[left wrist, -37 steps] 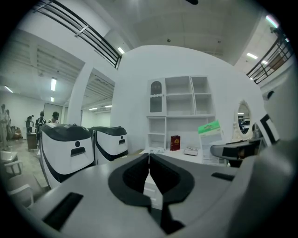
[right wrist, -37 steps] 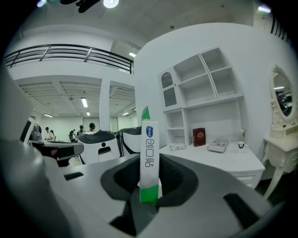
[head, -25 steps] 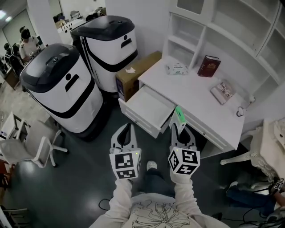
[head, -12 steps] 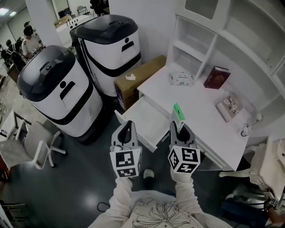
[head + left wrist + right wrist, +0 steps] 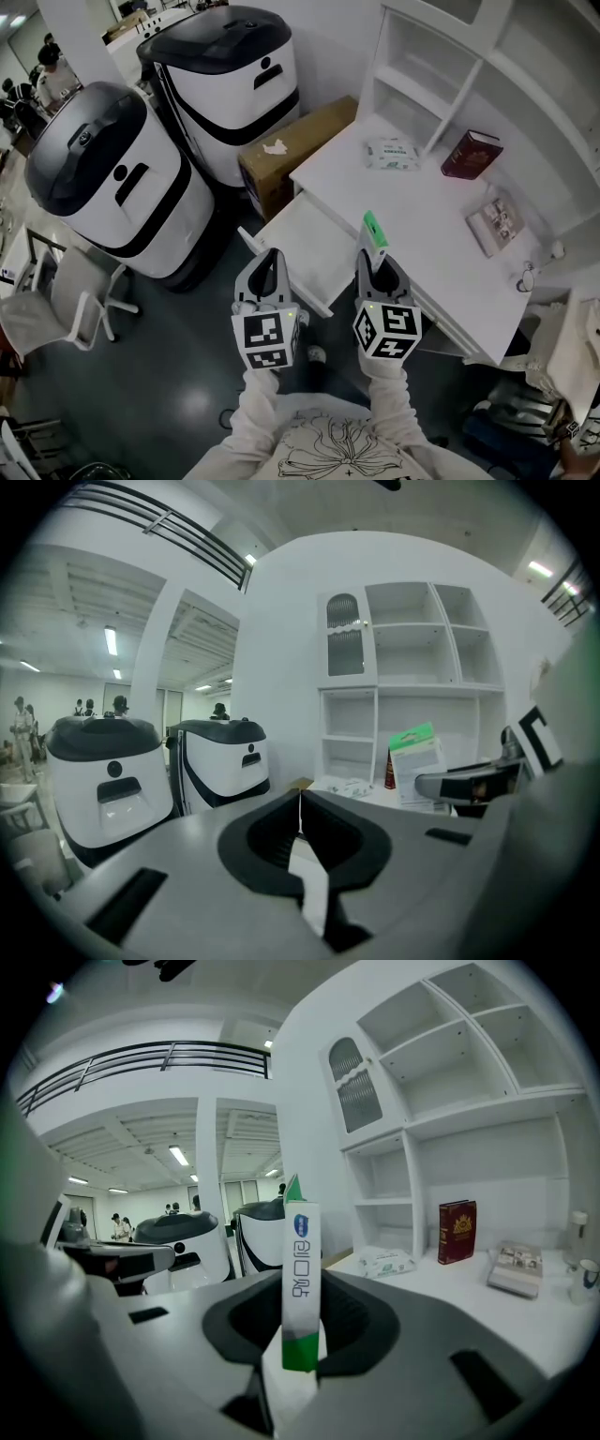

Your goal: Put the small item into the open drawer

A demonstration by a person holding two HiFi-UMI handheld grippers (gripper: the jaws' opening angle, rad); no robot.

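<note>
My right gripper (image 5: 375, 251) is shut on a small flat white-and-green box (image 5: 375, 236), which stands upright between the jaws (image 5: 301, 1283). It hangs over the front edge of the white desk (image 5: 422, 211), just right of the open drawer (image 5: 302, 246). My left gripper (image 5: 271, 267) is shut with nothing in it, held over the drawer's front edge. In the left gripper view the jaws (image 5: 300, 813) meet in a thin line, and the box (image 5: 418, 763) shows at the right.
On the desk lie a tissue pack (image 5: 392, 154), a dark red book (image 5: 472, 153) and a small booklet (image 5: 502, 219). A cardboard box (image 5: 286, 150) stands left of the desk. Two large white-and-black machines (image 5: 103, 178) fill the left side.
Both grippers stay in place in the view while the desk and drawer have slid a little, as the head view shifted. The box remains held.
</note>
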